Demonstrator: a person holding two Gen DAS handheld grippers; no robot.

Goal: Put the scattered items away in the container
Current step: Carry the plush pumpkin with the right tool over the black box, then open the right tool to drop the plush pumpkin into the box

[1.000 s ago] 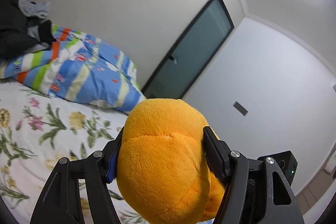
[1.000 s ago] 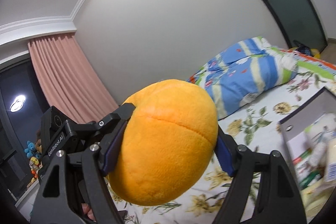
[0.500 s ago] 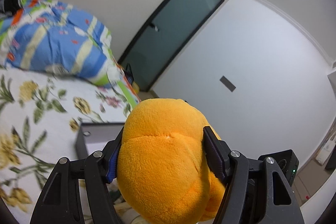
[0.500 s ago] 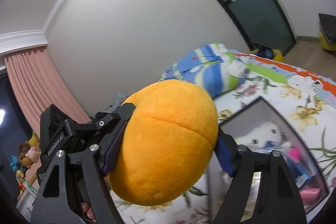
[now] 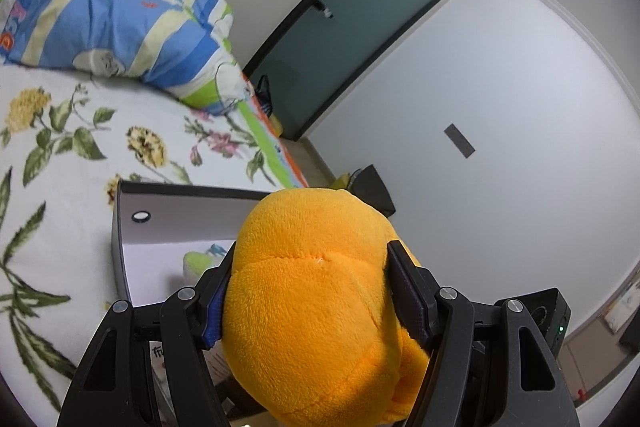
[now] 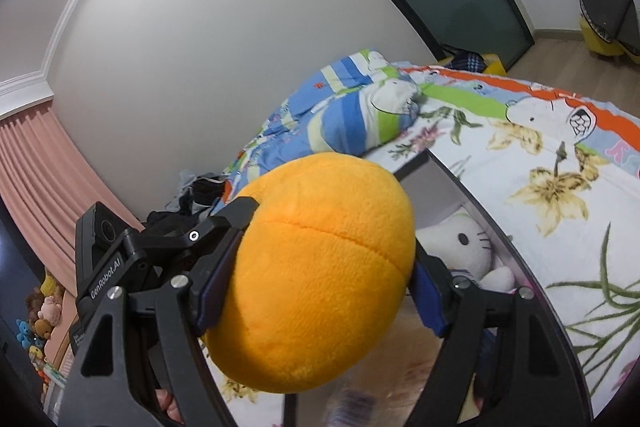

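L wrist view, left to right: white bedsheet w/ yellow-flower and green-leaf print (image 5: 60, 155) fills the left side. A blue, cream and green striped pillow (image 5: 120, 15) lies on it at the far end, by the wall. Grey open-top storage box w/ white inner walls (image 5: 120, 227) sits on the sheet near centre; a round eyelet shows on its far wall, and some green-white item lies inside, mostly hidden. Left gripper (image 5: 310, 291): jaws clamped on a round orange plush toy (image 5: 320, 307), blue pads pressed into both flanks. Toy is held in the air, over the box's near-right part as seen here. Further right: dark-framed frosted glass door (image 5: 360, 27), then plain white wall.

R wrist view, left to right: pink pleated curtain (image 6: 36, 171); other gripper's black body beside it. Right gripper (image 6: 320, 287) also closed on the same orange plush toy (image 6: 320, 267), pads squeezing both sides. Behind and right of the toy, a white plush cat w/ black eyes and whiskers (image 6: 460, 247) lies inside the box (image 6: 452, 175). Floral sheet (image 6: 560, 207) at far right. Lower box contents blurred, can't ID.
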